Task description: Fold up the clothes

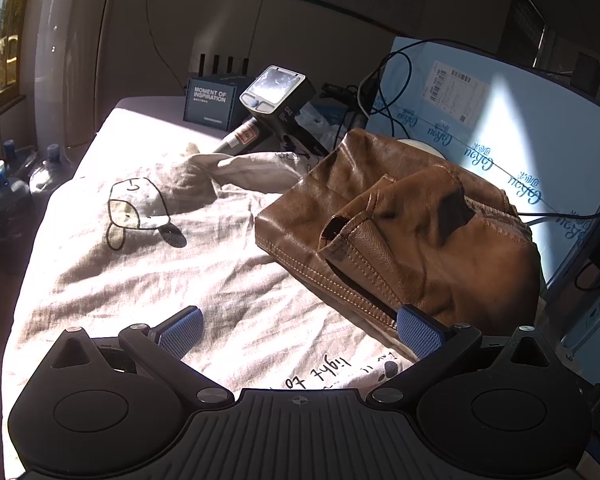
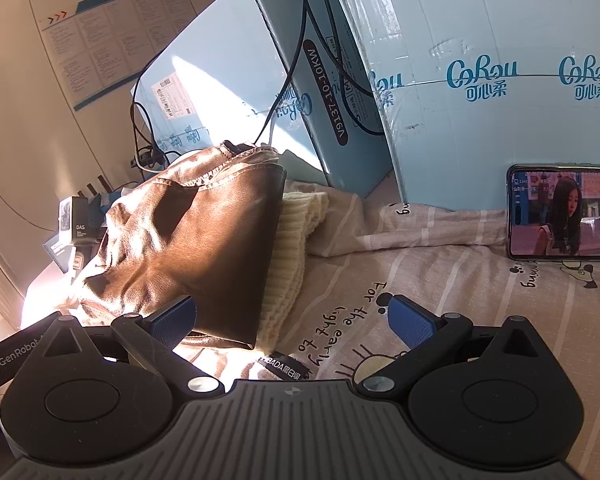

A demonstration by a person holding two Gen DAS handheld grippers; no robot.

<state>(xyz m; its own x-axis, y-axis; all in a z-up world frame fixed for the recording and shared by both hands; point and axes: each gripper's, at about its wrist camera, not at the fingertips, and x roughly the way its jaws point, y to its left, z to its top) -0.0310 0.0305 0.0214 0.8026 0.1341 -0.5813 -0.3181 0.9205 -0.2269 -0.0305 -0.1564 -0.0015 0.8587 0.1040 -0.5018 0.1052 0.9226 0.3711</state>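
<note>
A folded brown leather jacket (image 1: pixel 412 224) lies on a beige printed sheet (image 1: pixel 140 272), right of centre in the left wrist view. In the right wrist view the same jacket (image 2: pixel 204 240) rests on top of a folded cream knit garment (image 2: pixel 292 248). My left gripper (image 1: pixel 300 330) is open just above the sheet, its right pad close to the jacket's near edge. My right gripper (image 2: pixel 292 320) is open too, with the near corner of the jacket and knit between its fingers, nothing held.
Large light-blue cartons (image 2: pixel 480 80) with black cables stand right behind the clothes. A phone (image 2: pixel 564 212) playing video leans against one. A black handheld device (image 1: pixel 272 100) and a small dark box (image 1: pixel 210 100) sit at the far end. Water bottles (image 1: pixel 4 196) stand left, below the surface.
</note>
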